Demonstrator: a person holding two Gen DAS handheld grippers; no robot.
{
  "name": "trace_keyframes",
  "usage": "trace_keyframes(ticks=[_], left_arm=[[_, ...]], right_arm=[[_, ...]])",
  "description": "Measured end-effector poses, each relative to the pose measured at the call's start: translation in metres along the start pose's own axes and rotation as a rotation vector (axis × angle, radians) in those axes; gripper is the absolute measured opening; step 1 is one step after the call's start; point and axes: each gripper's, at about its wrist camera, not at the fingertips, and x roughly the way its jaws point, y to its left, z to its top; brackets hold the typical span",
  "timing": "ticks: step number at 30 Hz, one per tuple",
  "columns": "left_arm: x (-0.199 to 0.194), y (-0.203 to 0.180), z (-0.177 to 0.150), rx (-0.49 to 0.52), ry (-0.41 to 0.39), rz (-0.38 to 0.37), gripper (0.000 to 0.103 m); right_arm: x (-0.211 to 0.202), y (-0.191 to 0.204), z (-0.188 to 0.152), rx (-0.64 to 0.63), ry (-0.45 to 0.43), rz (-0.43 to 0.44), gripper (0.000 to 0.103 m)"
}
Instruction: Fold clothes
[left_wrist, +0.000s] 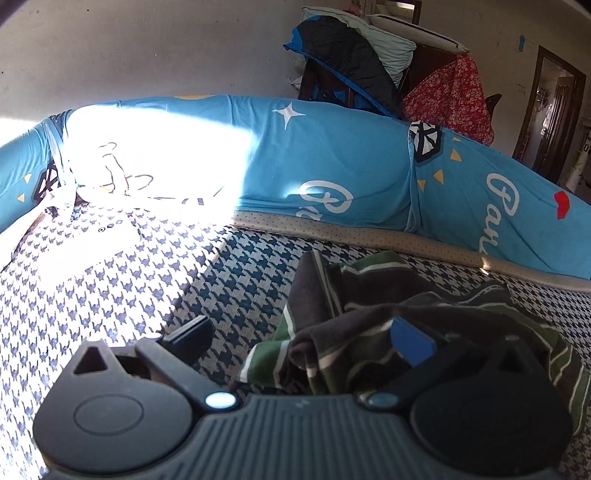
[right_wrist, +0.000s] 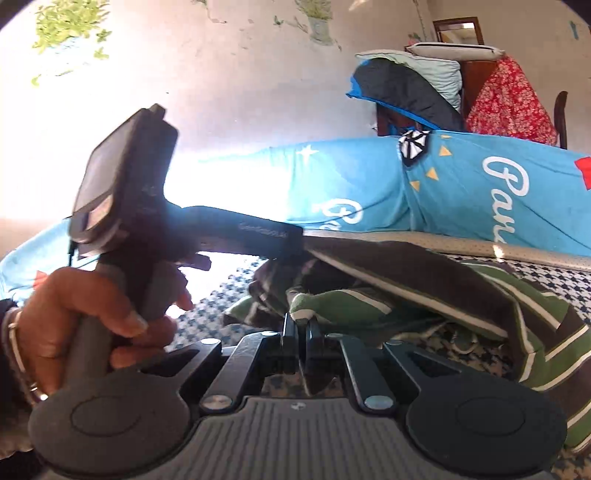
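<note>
Your right gripper (right_wrist: 300, 328) pinches the crumpled shirt (right_wrist: 424, 295); your left gripper (left_wrist: 299, 332) is spread; folding has barely begun.

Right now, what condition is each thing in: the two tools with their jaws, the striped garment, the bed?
Left gripper: jaws open wide, striped garment bunched between them, not pinched.
Right gripper: jaws shut on the garment's edge.
Striped garment: crumpled, not yet folded, one edge lifted.
Houndstooth bed cover: spread flat, partly sunlit.
Blue quilt: rolled along the far side.
</note>
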Motion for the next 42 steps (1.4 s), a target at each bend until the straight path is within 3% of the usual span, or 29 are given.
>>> trace_keyframes(ticks=[8,12,13,15,17,21,32,38,42], left_arm=[[-0.043,0.042,-0.032,-0.106,0.003,-0.076,0.103],[-0.057,0.049,-0.044,-0.106,0.014,-0.078,0.103],[-0.059,0.049,-0.048,-0.099,0.021,-0.081,0.103],[-0.062,0.044,-0.053,-0.076,0.028,-0.086,0.103],[-0.064,0.039,-0.059,-0.049,0.033,-0.089,0.103],[-0.070,0.027,-0.073,0.010,0.050,-0.106,0.103],[-0.069,-0.016,-0.104,0.207,0.094,-0.166,0.103],[-0.060,-0.043,-0.122,0.329,0.106,-0.161,0.103],[-0.049,-0.047,-0.124,0.323,0.123,-0.150,0.103]], right_arm=[[-0.016,0.058,-0.039,-0.009,0.043,0.126,0.006],[-0.017,0.069,-0.048,0.018,0.058,0.241,0.006],[-0.015,0.072,-0.050,0.001,0.074,0.242,0.011],[-0.012,0.077,-0.053,-0.040,0.104,0.206,0.018],[-0.012,0.073,-0.055,-0.037,0.116,0.187,0.036],[-0.021,0.062,-0.056,-0.013,0.102,0.137,0.038],[-0.038,0.006,-0.055,0.125,0.109,-0.184,0.040],[-0.042,-0.019,-0.039,0.116,0.094,-0.241,0.049],[-0.037,-0.038,-0.029,0.137,0.085,-0.257,0.050]])
